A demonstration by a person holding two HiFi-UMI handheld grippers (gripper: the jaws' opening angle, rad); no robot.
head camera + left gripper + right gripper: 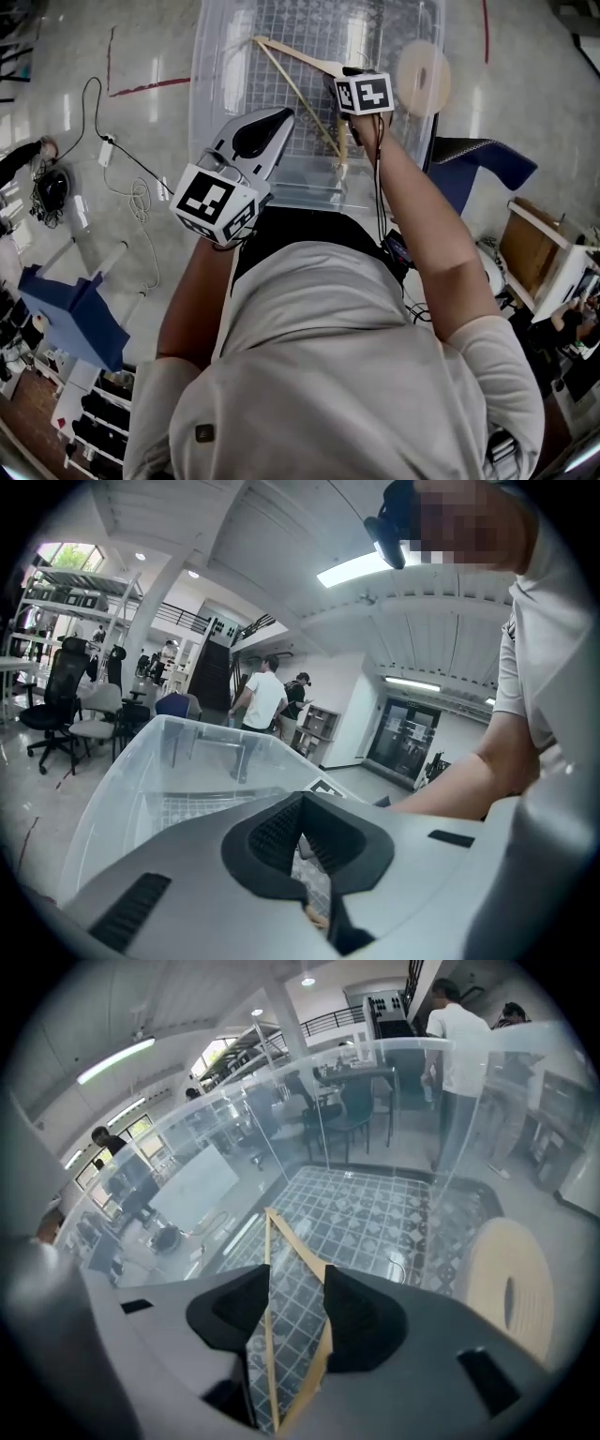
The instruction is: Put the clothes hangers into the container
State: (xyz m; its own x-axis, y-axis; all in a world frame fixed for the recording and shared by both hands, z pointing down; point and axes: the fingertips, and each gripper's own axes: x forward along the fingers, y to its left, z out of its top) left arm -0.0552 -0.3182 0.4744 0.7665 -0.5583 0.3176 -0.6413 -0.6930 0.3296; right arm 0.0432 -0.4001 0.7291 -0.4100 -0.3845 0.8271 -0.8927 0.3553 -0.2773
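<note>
So the person stood right over the clear container (211, 94), the one with a checkered mat (375, 1213) on its bottom. The right gripper (298, 1279) was reaching down inside it, its jaws fairly wide and clamped on a wooden hanger (292, 1243), with one bar against each pad. The hanger hung tilted inside the container walls, far corner pointing away over the mat. Couldn't tell if it touched the bottom, tbh. The left gripper (302, 808) was up by the near rim doing nothing, tips pinched together with nothing in them. A round pale wooden disc (422, 66) sat just outside the far wall.
</note>
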